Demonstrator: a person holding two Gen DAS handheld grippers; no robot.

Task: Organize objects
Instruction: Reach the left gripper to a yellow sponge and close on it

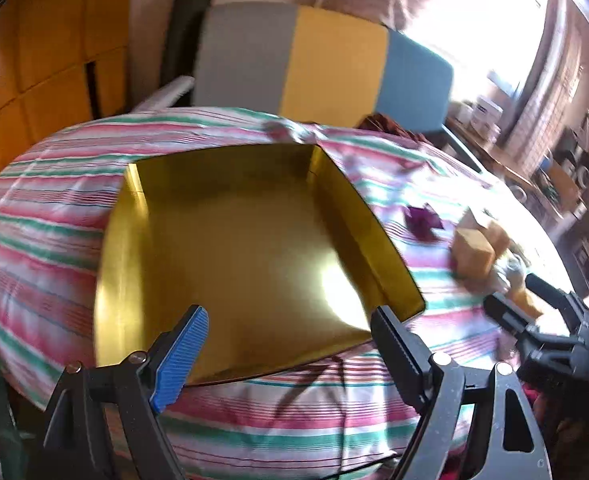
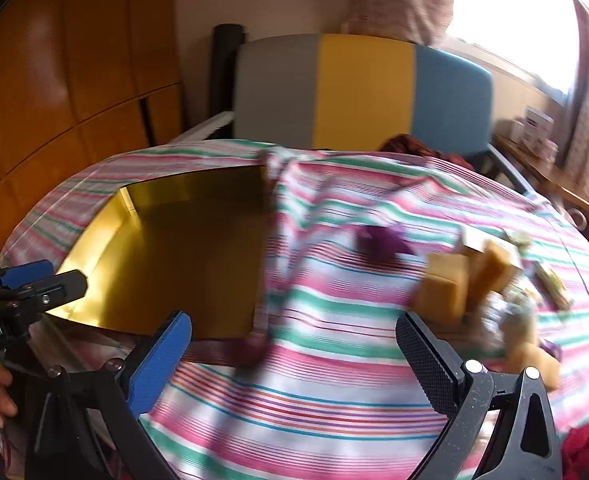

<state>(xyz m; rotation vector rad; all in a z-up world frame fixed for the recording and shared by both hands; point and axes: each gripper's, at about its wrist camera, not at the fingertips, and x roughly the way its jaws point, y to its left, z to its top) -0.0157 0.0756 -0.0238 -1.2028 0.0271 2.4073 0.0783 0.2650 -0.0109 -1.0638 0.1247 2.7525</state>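
A shallow gold box [image 1: 234, 248] lies open-side-up on the striped bedspread [image 1: 54, 208], probably set there as the place to collect things, and its floor shows nothing in it yet. The loose items sit well apart from it to the right: tan blocks [image 2: 450, 292], a purple scrap [image 2: 378, 240] and some smaller blurred pieces beyond them. The left claw [image 1: 290, 344] hovers over the box's near edge with its fingers spread and nothing between them, perhaps to steady it. The right claw [image 2: 294, 360] is likewise wide apart and empty, facing the spread just beside the tan blocks, which suits a first pickup there.
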